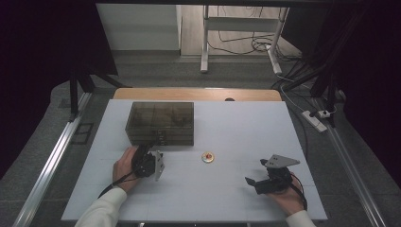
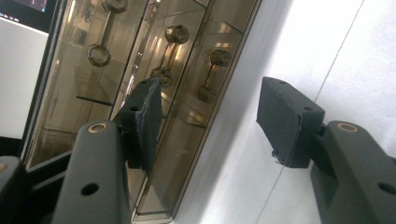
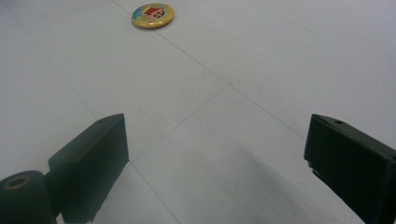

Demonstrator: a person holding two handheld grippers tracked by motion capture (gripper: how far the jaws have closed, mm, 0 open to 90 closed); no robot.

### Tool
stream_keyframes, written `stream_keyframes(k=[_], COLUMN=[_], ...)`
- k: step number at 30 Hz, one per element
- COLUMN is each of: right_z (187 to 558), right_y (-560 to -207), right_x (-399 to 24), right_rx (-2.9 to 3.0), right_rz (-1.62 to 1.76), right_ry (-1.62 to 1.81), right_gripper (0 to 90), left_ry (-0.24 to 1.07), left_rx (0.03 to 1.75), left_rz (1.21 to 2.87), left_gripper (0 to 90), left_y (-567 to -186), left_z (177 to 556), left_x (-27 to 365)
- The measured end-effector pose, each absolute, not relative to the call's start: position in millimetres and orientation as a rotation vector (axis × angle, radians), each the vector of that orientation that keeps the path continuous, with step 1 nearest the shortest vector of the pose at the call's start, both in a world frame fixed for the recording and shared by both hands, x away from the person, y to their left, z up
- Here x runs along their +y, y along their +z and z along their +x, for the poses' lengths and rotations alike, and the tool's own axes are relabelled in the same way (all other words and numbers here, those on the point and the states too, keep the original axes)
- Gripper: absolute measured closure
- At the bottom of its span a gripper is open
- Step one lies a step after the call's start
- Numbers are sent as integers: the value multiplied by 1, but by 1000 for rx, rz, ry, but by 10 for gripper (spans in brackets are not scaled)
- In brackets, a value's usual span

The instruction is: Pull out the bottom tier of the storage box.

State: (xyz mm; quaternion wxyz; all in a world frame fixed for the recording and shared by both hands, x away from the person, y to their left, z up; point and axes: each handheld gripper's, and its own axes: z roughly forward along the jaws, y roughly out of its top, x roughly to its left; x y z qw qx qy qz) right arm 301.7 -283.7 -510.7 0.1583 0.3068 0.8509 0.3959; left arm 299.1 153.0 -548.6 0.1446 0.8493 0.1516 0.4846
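Note:
A smoky transparent drawer box (image 1: pixel 161 122) stands on the white table, its front with metal knobs (image 2: pixel 176 33) facing me. My left gripper (image 1: pixel 153 160) is turned on its side just in front of the box's lower front, open, with one jaw against the drawer fronts and nothing between the jaws. A small round yellow badge (image 1: pixel 207 157) with a cartoon picture lies in the middle of the table, also seen as the badge (image 3: pixel 152 15) ahead of my right gripper (image 3: pixel 215 154). That right gripper (image 1: pixel 253 182) rests open near the front right, pointing left toward the badge.
The white table top (image 1: pixel 236 127) carries just the box and badge. Beyond its far edge are a wooden strip, a desk frame leg (image 1: pixel 204 42), cables and a power strip (image 1: pixel 314 118) on the floor. Metal rails run along both sides.

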Motion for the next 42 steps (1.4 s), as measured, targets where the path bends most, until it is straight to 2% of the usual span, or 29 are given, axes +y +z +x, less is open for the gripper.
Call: stream_keyframes(k=[42], right_z=[302], right_y=[-512], right_x=[-282], right_rx=[2437], right_rz=[876], right_ry=[1125], right_gripper=[65], left_ry=[1452], left_rx=[384], left_rz=[2476], left_gripper=[509], left_y=[-556], left_z=[308], left_x=[147])
